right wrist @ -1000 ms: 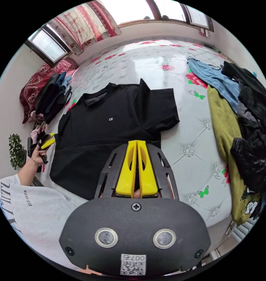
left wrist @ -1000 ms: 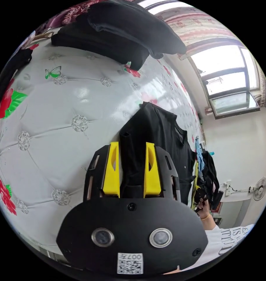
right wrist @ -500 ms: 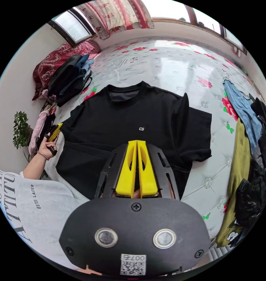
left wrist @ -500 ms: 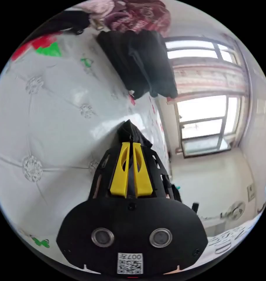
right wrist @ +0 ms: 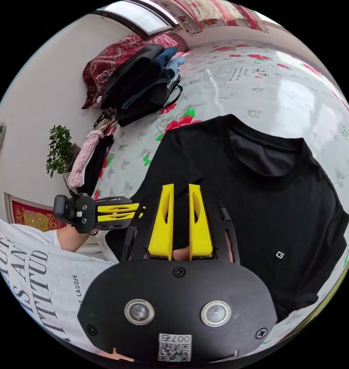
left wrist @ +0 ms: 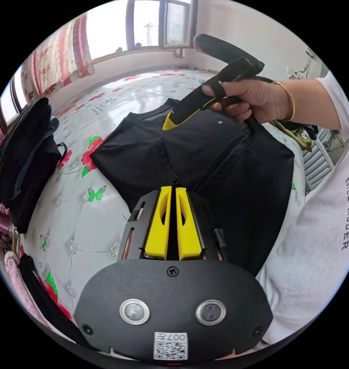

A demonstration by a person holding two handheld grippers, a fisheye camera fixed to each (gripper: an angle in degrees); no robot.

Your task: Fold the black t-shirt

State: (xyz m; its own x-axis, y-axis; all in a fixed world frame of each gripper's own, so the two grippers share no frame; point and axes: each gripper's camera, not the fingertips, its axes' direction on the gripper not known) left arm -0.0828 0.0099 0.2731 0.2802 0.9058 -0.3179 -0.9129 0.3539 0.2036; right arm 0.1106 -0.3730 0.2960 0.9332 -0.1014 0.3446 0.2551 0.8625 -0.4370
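Both tools over the black t-shirt (right wrist: 258, 200)

The left tool (left wrist: 173, 190) had let go of the t-shirt, jaws nearly together and empty; the right tool (right wrist: 179, 187) had parted slightly.

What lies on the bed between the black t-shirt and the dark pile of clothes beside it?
In the left gripper view, only bare bed cover, printed with flowers and butterflies, lies between the black t-shirt and the dark pile of clothes.

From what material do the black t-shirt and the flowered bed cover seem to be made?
The black t-shirt looks like a soft matte knit, probably cotton: it drapes limply, gives no shine and has a ribbed collar. The flowered bed cover looks like a glossy, smooth, tufted sheet, perhaps vinyl or satin: window light reflects brightly on it.
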